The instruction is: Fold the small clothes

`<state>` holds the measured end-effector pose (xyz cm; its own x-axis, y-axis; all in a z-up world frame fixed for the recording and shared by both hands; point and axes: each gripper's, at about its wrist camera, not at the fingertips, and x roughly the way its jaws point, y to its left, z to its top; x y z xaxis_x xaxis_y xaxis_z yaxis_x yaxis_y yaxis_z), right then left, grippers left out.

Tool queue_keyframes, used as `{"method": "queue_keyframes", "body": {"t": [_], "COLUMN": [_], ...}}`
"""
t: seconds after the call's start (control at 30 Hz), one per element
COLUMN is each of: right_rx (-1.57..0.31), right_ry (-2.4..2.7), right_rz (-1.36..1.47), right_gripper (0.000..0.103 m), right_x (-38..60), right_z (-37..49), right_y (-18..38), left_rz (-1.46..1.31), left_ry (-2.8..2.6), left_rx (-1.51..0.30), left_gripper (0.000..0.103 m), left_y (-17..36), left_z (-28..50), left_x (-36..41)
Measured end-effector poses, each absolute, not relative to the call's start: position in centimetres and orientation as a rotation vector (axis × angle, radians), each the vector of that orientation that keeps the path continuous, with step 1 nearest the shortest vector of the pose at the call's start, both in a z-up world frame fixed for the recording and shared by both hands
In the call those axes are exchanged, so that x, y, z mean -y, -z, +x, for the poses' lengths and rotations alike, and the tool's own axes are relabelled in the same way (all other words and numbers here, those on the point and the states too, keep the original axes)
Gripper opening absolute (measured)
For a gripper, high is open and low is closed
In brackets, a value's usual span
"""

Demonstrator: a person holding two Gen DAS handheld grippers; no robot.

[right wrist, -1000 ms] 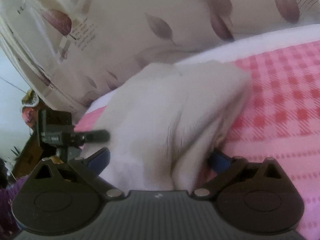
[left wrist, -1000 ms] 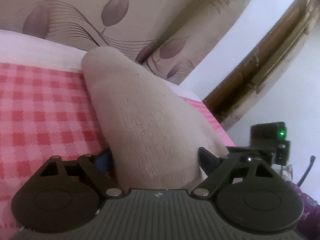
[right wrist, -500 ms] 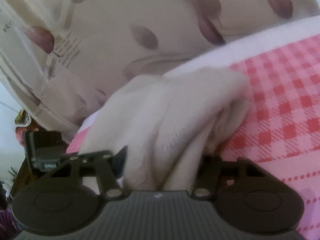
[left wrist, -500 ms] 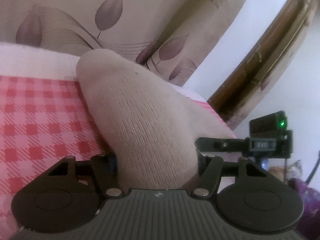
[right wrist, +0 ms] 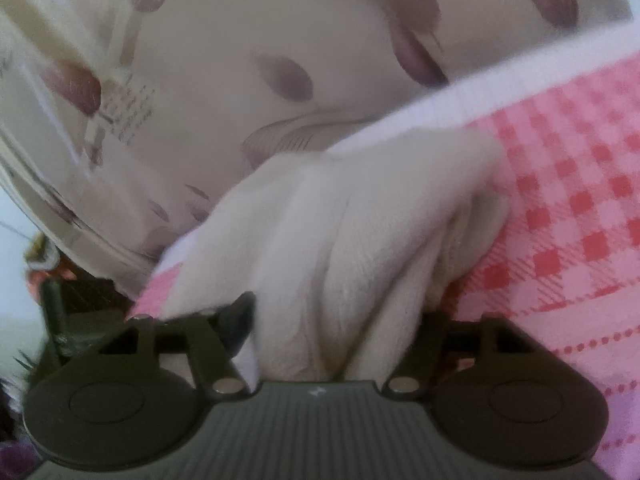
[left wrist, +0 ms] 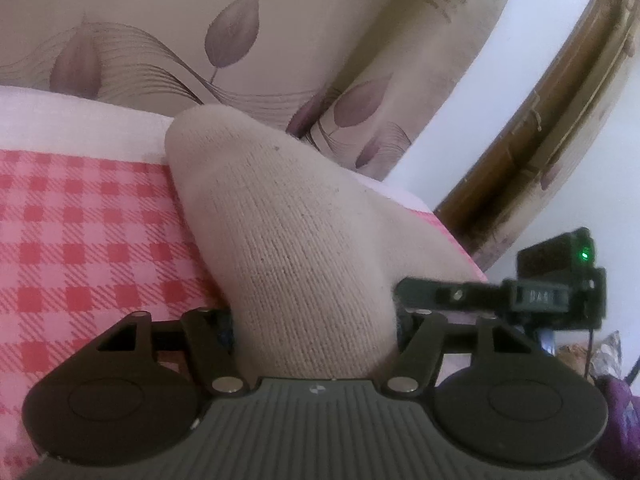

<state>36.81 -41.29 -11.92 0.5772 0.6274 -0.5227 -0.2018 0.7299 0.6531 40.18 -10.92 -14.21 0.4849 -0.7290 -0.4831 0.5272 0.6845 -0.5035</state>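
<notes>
A beige knitted sock (left wrist: 288, 240) is pinched between the two fingers of the left gripper (left wrist: 316, 320), its rounded end reaching forward and up, away from the tool. The other end of the same pale cloth (right wrist: 352, 232) is bunched in deep folds and clamped by the right gripper (right wrist: 340, 320); that view is blurred, so the finer folds are hard to read.

Under both tools lies a pink and red checked bedsheet (left wrist: 80, 232), with a plain white band along its far edge. Beyond it hangs a cream curtain printed with mauve leaves (left wrist: 224, 32), filling the space ahead of both tools. To the right of the left gripper a brown wooden frame (left wrist: 560, 120) runs slantwise against a white wall.

The sock itself blocks most of the forward view from each tool. Just beside the left gripper's right finger the right gripper's black body (left wrist: 560, 284) shows, a green light lit on it. Purple cloth (left wrist: 620, 400) sits at the far right edge.
</notes>
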Motion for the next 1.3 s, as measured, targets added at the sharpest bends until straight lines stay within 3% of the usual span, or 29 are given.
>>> {"method": "queue_keyframes", "body": {"t": [0.2,1.3], "right_rx": [-0.783,-0.701], "right_ry": [-0.475,-0.594], "right_rz": [0.565,0.753], "right_gripper": [0.05,0.05], "right_x": [40.4,31.4], "right_z": [35.3,21.8], "right_y": [10.8,6.4], "left_rz": [-0.255,-0.206], "left_ry": [0.699,0.524], "left_rx": [-0.663,-0.598], "left_gripper": [0.056,0.056], "left_y": [13.2,7.1], "left_z": [37.4,20.6], "left_x": [11.7,1.8]}}
